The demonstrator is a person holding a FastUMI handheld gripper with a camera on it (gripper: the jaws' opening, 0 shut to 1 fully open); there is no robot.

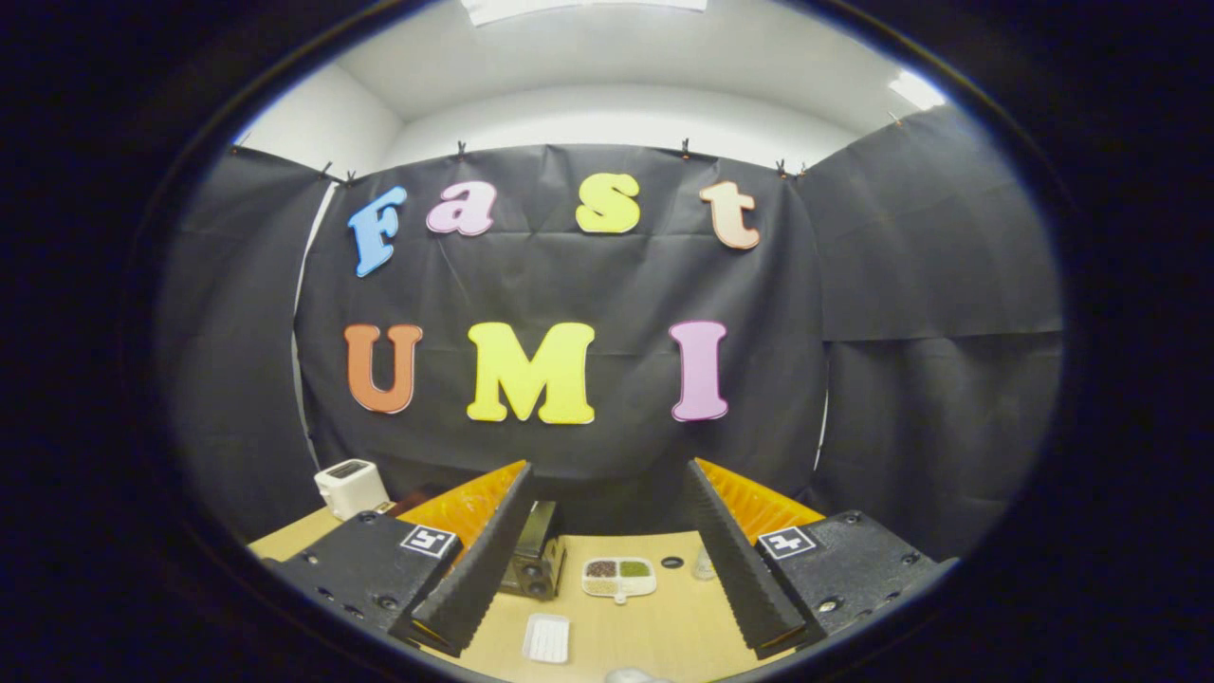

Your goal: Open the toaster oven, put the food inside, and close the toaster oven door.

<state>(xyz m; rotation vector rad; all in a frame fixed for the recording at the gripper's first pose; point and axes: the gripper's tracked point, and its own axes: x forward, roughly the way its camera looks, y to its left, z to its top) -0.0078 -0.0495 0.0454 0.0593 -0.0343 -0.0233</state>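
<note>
1. Jaws of the gripper point(607, 607) stand wide apart, gripping nothing;
2. dark boxy metal toaster oven point(534, 564) sits lower centre-left on the wooden worktop point(654, 626), door closed;
3. white divided food tray point(619, 578) lies just beside it.

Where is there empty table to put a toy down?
Bare wood lies between the open gripper fingers, between the white tray and the right finger. It is crowded farther back, where the toaster oven and compartment dish sit close.

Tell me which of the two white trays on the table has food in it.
The divided tray, lying farther off between the open tool's fingers, holds dark and green food. The ribbed white tray nearer the tool holds nothing.
</note>
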